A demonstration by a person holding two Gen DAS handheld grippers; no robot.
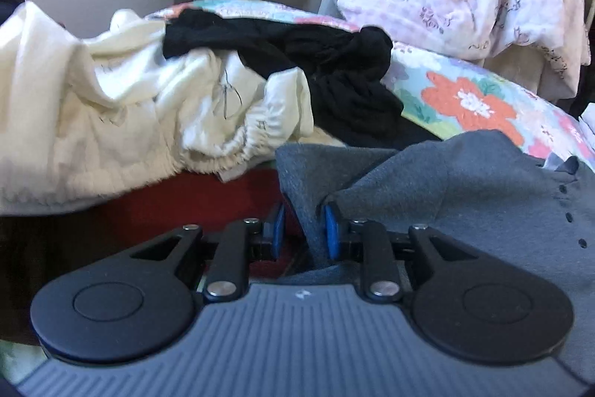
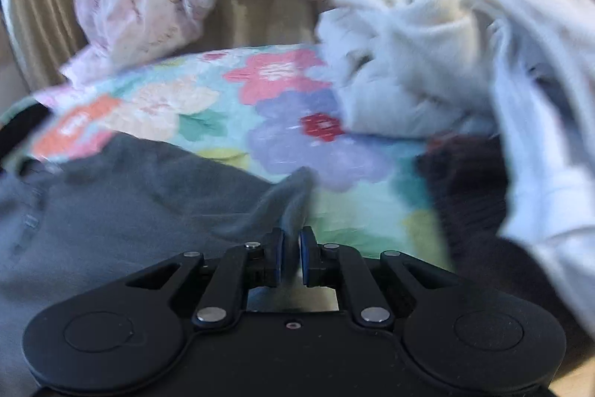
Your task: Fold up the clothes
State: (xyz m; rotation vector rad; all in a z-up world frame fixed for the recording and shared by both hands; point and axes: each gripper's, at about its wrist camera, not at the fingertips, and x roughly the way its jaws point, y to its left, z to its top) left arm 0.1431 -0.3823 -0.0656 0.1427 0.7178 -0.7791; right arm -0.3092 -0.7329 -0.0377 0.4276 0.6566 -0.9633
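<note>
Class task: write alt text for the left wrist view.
The left gripper pinches a fold of a grey buttoned garment. Behind lie a cream garment, a black garment and a floral cover.

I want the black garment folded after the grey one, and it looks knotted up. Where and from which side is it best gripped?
Probably at the loose lobe of the black garment that spills down toward the grey garment, coming in from the near side. The far part is twisted like a rope and lies partly over the cream garment, so gripping there risks dragging both.
</note>
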